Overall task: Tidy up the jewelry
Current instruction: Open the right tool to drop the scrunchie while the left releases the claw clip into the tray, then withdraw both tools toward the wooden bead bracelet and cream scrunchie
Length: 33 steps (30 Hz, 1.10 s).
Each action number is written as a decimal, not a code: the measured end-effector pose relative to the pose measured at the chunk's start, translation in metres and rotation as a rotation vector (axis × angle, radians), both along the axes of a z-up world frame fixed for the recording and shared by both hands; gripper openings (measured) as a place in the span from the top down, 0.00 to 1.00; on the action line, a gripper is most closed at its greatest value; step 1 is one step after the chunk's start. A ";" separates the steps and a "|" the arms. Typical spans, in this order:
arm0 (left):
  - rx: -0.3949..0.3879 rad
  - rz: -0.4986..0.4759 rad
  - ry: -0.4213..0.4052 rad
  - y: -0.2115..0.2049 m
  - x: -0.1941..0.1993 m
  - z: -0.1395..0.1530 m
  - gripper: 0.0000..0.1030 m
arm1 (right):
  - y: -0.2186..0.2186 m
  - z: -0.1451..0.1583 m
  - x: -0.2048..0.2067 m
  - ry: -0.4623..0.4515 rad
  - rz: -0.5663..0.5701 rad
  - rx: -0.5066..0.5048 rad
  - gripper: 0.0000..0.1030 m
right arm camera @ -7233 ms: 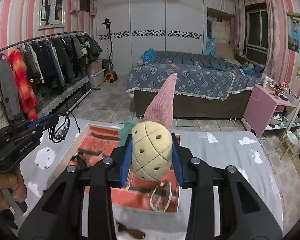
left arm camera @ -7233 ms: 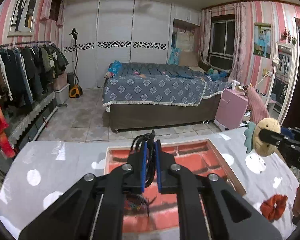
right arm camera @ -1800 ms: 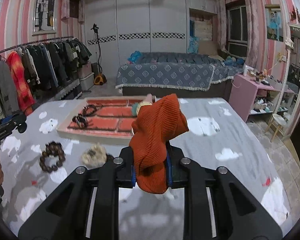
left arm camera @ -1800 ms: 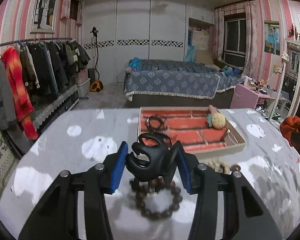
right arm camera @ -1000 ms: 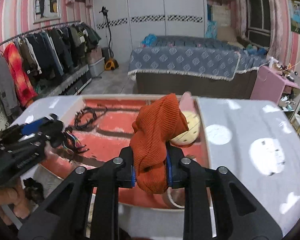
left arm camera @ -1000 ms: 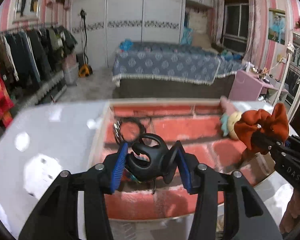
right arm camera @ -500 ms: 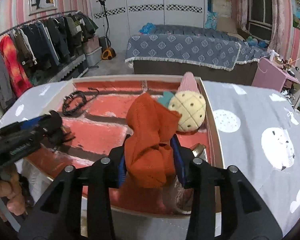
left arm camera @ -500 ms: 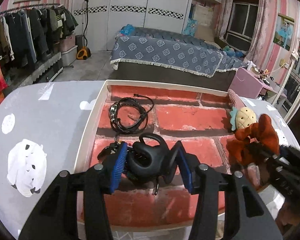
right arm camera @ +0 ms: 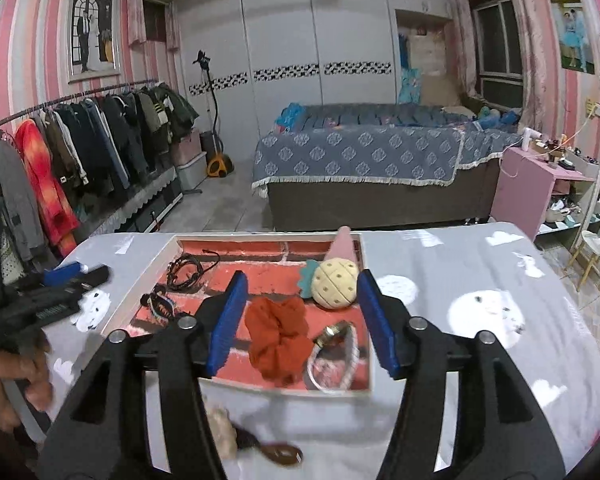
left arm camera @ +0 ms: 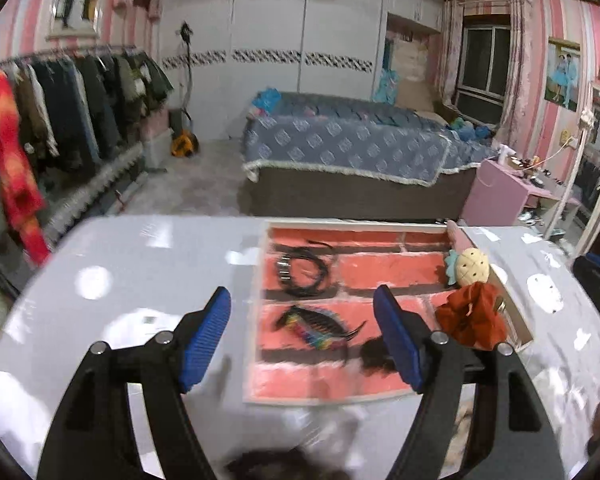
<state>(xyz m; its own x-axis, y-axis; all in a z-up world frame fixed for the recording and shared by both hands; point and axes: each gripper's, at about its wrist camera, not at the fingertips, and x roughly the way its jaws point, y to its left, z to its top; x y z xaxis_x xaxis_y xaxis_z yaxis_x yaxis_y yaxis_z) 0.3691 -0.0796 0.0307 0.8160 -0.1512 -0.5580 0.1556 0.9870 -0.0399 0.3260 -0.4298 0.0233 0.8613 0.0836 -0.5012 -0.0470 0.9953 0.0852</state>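
While the left gripper [left arm camera: 302, 336] hangs above the desk [left arm camera: 148, 264], its fingers [left arm camera: 206, 336] stand wide apart with nothing between them; they have just been opening. Beyond them lies the tray [left arm camera: 256, 280], which has a red brick pattern inside. In its far part rests a coil of black cords [left arm camera: 302, 274], and nearer a dark hair clip with coloured teeth [left arm camera: 320, 324]. A blurred dark thing [left arm camera: 374, 356] lies just beside the inner face of the right-hand finger; what it is I cannot tell. At the right side of the tray sits a pineapple toy [left arm camera: 470, 266], and the orange scrunchie [left arm camera: 470, 318] lies in front of it, touching it.

Seen from the right wrist, the right gripper [right arm camera: 302, 318] also has its fingers [right arm camera: 228, 318] well apart and empty, and they too have just been opening. The orange scrunchie [right arm camera: 278, 334] lies on the tray [right arm camera: 140, 292] floor between them, free of both pads. Just to its right is a pale ring with a gold piece [right arm camera: 334, 354], and behind it the pineapple toy [right arm camera: 334, 282]. On the desk [right arm camera: 480, 280] near the camera lie a fluffy pale thing [right arm camera: 222, 432] and a brown clip [right arm camera: 280, 452]. At the left edge a hand [right arm camera: 8, 380] holds the other gripper.
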 end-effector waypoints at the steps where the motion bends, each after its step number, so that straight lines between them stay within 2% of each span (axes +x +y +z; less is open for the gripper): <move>1: 0.018 0.006 -0.014 0.003 -0.011 0.003 0.29 | -0.003 0.001 -0.008 -0.001 -0.006 0.002 0.37; 6: 0.043 0.028 -0.047 0.018 -0.060 0.010 0.29 | -0.011 -0.006 -0.054 0.007 -0.023 0.020 0.36; 9: 0.045 0.036 -0.052 0.024 -0.084 0.005 0.29 | -0.005 -0.022 -0.081 0.034 -0.010 -0.002 0.36; 13: 0.041 0.047 -0.036 0.034 -0.111 -0.014 0.29 | 0.003 -0.043 -0.113 0.055 -0.011 -0.035 0.36; 17: 0.024 0.046 0.023 0.048 -0.130 -0.045 0.29 | 0.007 -0.070 -0.141 0.090 -0.028 -0.042 0.36; 22: 0.020 0.040 0.052 0.053 -0.149 -0.064 0.29 | 0.009 -0.092 -0.154 0.124 -0.034 -0.053 0.36; 29: 0.017 0.016 0.091 0.044 -0.153 -0.084 0.29 | 0.015 -0.088 -0.154 0.101 -0.039 -0.081 0.36; 33: 0.014 0.010 0.103 0.043 -0.152 -0.085 0.29 | 0.020 -0.086 -0.156 0.086 -0.034 -0.104 0.34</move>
